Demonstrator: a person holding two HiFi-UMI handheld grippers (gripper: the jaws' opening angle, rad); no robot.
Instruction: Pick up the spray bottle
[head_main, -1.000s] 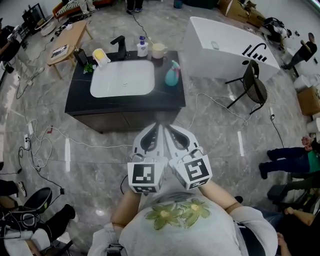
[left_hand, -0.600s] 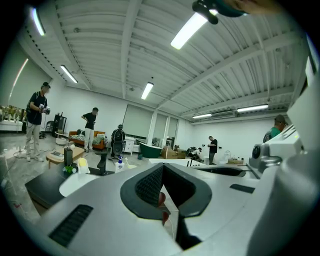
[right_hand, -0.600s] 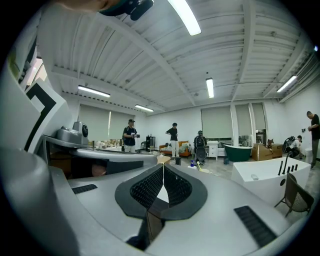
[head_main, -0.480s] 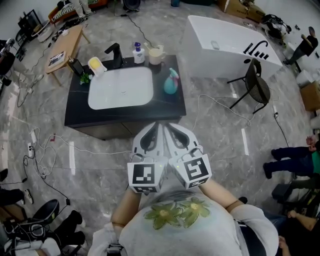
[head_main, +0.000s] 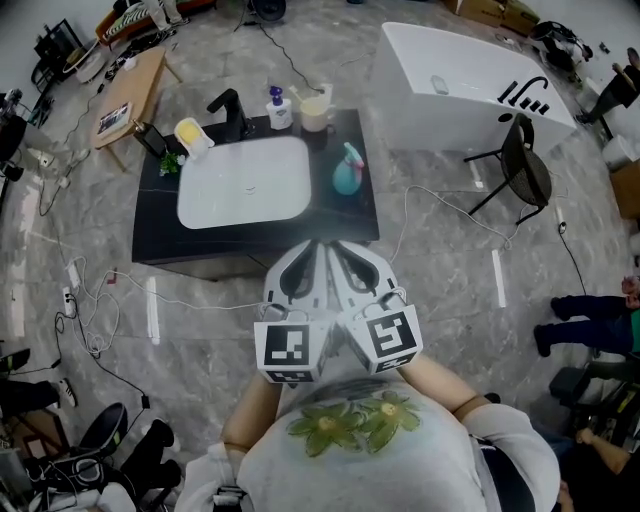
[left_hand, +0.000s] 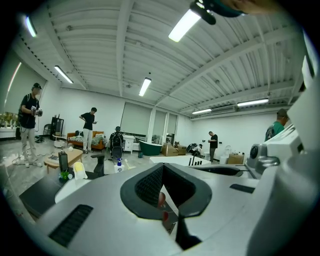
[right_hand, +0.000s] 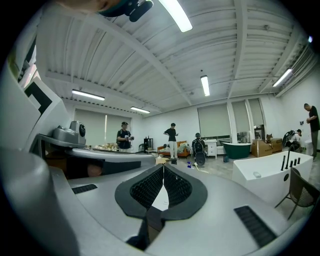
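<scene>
L gripper (head_main: 316, 246), R gripper (head_main: 335, 246) shut, empty, short of sink (head_main: 243, 185); spray bottle (head_main: 346, 170) at sink's right – open R jaws early, grip body square

The left gripper (head_main: 313, 252) and right gripper (head_main: 338, 252) sit side by side at centre frame, pointing toward the top edge; each has its jaws pressed together, empty; bare forearms (head_main: 248, 420) angle back to the lower frame.

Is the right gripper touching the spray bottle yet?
Apart. The head view shows bare counter between the right gripper and the spray bottle standing beside the sink.
</scene>
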